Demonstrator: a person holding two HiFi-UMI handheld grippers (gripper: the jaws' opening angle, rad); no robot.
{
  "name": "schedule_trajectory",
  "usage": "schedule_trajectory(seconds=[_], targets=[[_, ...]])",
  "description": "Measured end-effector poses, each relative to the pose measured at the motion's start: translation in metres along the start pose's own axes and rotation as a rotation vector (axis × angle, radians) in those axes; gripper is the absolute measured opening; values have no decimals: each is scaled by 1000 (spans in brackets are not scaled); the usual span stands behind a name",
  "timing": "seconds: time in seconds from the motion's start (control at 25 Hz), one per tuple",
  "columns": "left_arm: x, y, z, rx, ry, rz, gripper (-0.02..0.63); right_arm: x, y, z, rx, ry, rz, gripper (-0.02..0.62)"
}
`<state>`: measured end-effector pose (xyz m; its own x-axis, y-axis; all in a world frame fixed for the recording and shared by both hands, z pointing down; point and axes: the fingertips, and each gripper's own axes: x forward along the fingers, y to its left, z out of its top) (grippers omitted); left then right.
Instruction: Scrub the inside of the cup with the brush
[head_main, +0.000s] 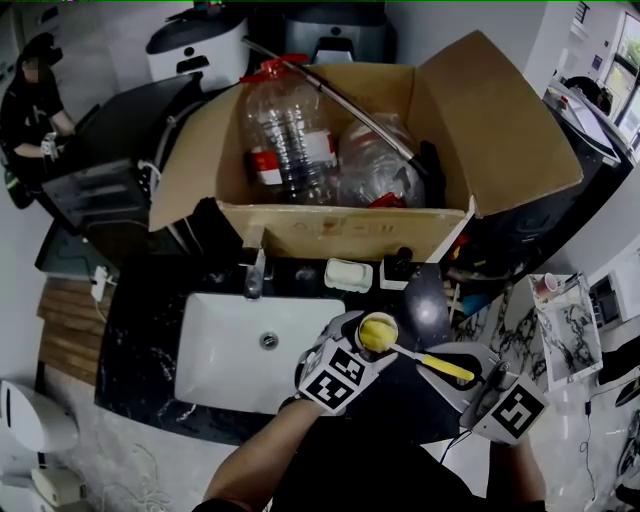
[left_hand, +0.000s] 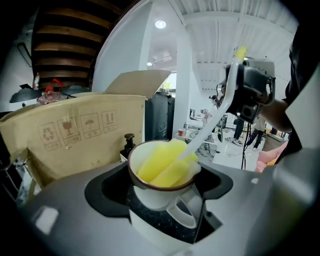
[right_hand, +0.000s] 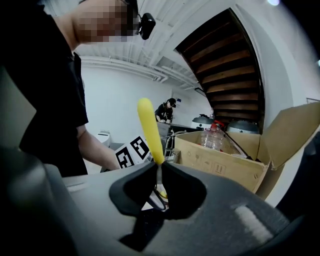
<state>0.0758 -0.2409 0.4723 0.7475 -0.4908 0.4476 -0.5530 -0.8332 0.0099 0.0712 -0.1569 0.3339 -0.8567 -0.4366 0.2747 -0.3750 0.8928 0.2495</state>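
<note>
Dark marble counter (head_main: 140, 350) with a white sink (head_main: 225, 350), cardboard box (head_main: 330, 232) behind. Left gripper (head_main: 365, 348): jaws wide, clamped on the white cup (left_hand: 152, 195), held just right of the sink, cup handle facing its camera. Right gripper (right_hand: 159, 185): 2 jaws pinched tight on the brush (right_hand: 150, 127) handle. Yellow brush head (left_hand: 167, 162) sits inside the cup, shaft slanting up-right.

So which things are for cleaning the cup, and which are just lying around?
For the job:
cup, held by left gripper
brush, held by right gripper, its yellow head inside the cup

Just lying about:
cardboard box
plastic bottles
sink
faucet
pump bottle
</note>
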Motion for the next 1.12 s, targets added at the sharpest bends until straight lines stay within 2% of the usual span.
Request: schedule_trajectory(seconds=[0.08,0.32,0.4,0.52,0.68,0.88,0.96,1.12], targets=[[2,-4,1,37,22,15,413,7,7,8,-28,-16,15,40],[11,-25,-1,214,95,12,413,12,18,11,13,-30,74,46],[12,-32,-3,266,106,-6,413,12,17,11,35,-34,70,46],[8,-47,-5,315,104,-73,413,10,8,8,62,-33,54,41],[-1,-66,-6,349,96,-179,411,9,2,8,51,-39,40,38],[-16,-72,-14,387,117,-255,411,10,-1,9,15,-33,3,41],[-24,-67,-16,377,115,-255,411,7,-3,10,5,-33,-6,45],[-33,-41,-11,309,92,-174,411,3,-2,18,-15,-56,-14,44]])
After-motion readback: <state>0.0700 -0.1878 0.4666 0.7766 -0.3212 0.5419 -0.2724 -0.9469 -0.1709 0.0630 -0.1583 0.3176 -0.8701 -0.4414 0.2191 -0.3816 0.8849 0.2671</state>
